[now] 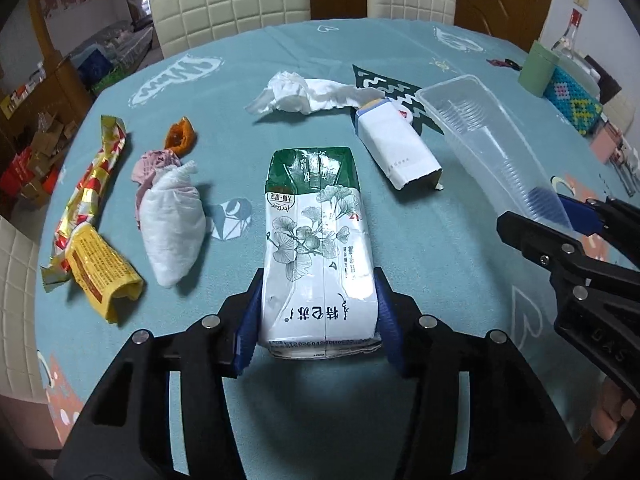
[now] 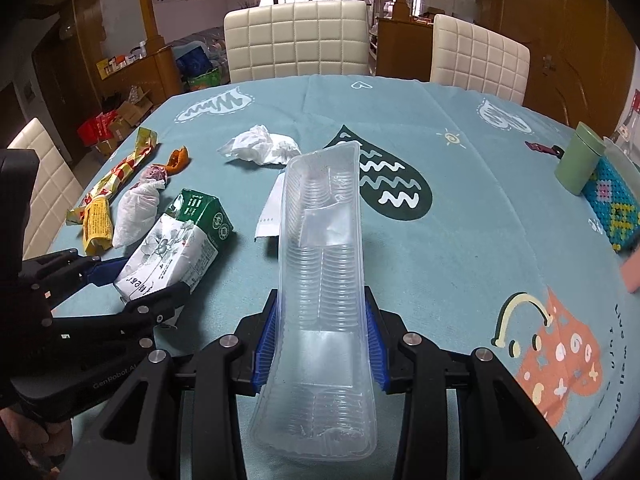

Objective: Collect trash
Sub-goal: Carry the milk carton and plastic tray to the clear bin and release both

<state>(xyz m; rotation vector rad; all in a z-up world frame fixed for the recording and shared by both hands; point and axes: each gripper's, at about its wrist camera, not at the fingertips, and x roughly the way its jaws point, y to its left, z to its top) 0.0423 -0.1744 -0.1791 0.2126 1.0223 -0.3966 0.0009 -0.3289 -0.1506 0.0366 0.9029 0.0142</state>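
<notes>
A white and green milk carton (image 1: 316,220) lies on the teal tablecloth. My left gripper (image 1: 320,292) is shut on its near end, both blue pads pressed against its sides; the right wrist view shows this grip at the left (image 2: 140,280). A long clear plastic tray (image 2: 324,264) sticks forward from my right gripper (image 2: 320,300), which is shut on its sides and holds it above the table. Loose on the cloth lie a crumpled tissue (image 1: 304,92), a small white carton (image 1: 396,148), a white wad (image 1: 172,220), an orange peel (image 1: 182,134) and a red-yellow wrapper (image 1: 92,208).
A green cup (image 2: 578,164) and a beaded pouch (image 2: 616,204) stand at the table's right edge, with a glass bottle (image 1: 570,34) behind them. Cream padded chairs (image 2: 296,40) line the far side. Bare cloth (image 2: 460,240) stretches right of the tray.
</notes>
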